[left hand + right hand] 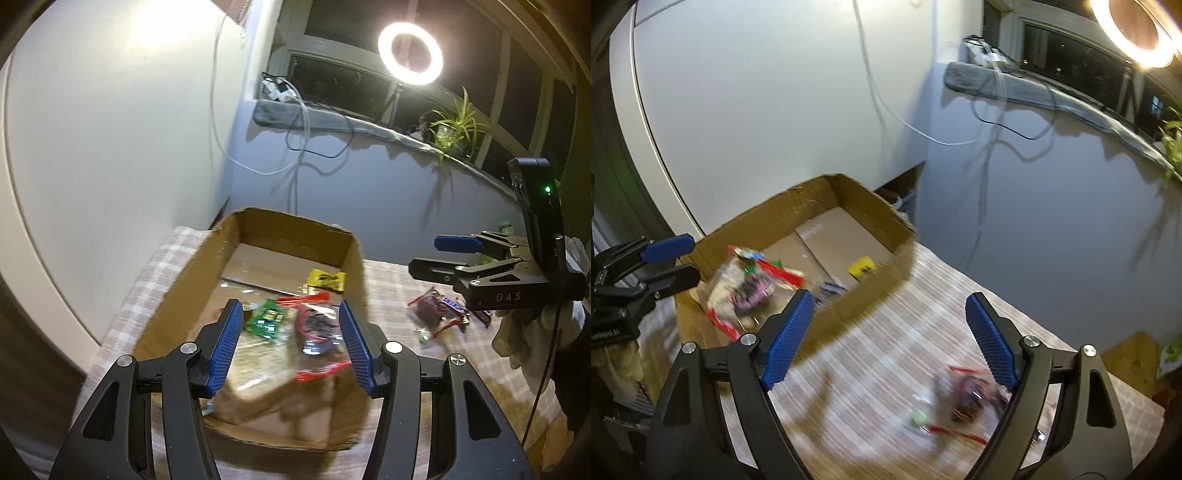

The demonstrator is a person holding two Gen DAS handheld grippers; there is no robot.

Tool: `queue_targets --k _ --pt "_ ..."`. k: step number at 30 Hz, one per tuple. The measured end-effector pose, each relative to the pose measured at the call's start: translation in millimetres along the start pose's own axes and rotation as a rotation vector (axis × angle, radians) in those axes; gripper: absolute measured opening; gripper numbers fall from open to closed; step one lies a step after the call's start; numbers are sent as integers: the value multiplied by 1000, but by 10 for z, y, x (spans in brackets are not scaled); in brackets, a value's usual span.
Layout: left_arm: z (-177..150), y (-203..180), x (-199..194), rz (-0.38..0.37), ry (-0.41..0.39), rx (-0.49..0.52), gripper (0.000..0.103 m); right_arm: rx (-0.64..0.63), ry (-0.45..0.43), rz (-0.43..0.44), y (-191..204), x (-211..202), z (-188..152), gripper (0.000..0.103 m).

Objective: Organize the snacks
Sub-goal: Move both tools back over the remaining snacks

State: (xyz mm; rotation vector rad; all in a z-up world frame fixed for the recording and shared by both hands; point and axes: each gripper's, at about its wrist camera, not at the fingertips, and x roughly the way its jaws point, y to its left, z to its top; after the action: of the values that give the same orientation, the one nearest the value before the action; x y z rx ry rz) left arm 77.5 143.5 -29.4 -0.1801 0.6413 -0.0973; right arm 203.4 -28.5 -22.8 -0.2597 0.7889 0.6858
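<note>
The left gripper (291, 343) is hanging over the box (184, 280), its jaws spread and holding nothing. Snack bags (317, 325) and a yellow packet (327, 280) are lying inside the box. The right gripper (890, 339) is hovering over the tablecloth (857, 369) with jaws spread wide, near a blurred snack bag (967, 397) lying outside the box.

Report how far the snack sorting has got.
Done: several snacks lie in the box, including a yellow packet and a red-edged bag. In hand: nothing; the left gripper is open over the box and the right gripper is open above the table. Left: a red-edged bag and a few small snacks beside it, still on the cloth outside the box.
</note>
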Motion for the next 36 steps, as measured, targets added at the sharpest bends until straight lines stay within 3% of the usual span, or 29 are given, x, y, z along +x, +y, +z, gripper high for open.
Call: queue_targets --k 19,36 --pt "-146 -1040 425 -168 100 147 53 167 56 -146 -1220 -606 -903 87" --pt "-345 -1538 1078 -212 257 208 36 178 153 -181 -1643 -362 -1337 87"
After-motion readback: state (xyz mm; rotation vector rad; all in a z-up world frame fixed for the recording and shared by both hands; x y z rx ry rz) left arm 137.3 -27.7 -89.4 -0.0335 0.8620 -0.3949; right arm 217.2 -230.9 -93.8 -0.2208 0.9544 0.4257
